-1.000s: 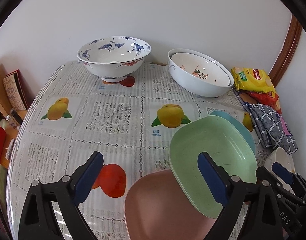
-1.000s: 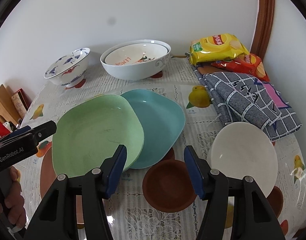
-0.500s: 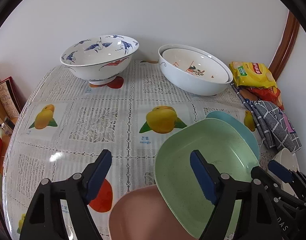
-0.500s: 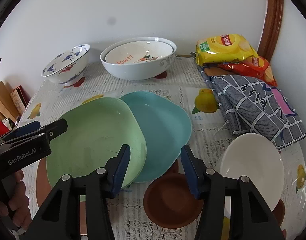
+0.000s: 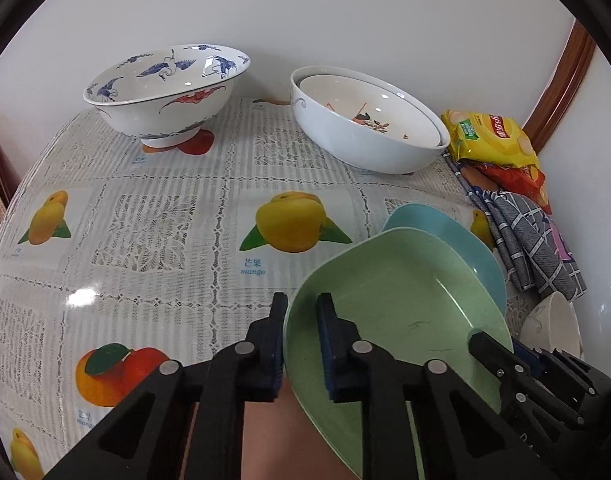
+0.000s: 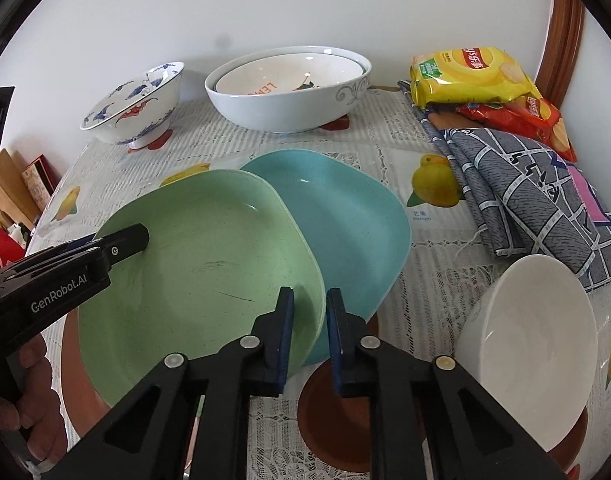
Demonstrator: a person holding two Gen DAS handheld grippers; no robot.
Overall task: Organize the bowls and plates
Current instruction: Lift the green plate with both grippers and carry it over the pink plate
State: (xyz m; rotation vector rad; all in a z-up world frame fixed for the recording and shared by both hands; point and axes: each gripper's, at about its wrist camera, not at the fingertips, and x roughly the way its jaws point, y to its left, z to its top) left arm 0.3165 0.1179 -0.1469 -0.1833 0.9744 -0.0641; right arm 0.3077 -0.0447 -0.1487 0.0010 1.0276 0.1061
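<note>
A green plate [image 5: 401, 320] [image 6: 209, 264] lies tilted, overlapping a blue plate [image 6: 353, 224] [image 5: 445, 232] and a pink plate [image 5: 273, 432]. My left gripper [image 5: 301, 344] is shut on the green plate's left rim; it also shows in the right wrist view [image 6: 141, 236]. My right gripper [image 6: 309, 332] is shut on the green plate's right rim. A brown saucer [image 6: 333, 412] and a white bowl [image 6: 537, 348] lie near the front right.
A blue-and-white crane bowl [image 5: 165, 92] and two nested white bowls [image 5: 369, 120] stand at the back by the wall. Chip bags [image 6: 473, 76] and a grey checked cloth [image 6: 521, 188] lie at the right. The table's left edge drops off beside books [image 6: 21, 184].
Both grippers have closed from wide open onto opposite rims of the green plate. Both cameras have moved in closer to it.
</note>
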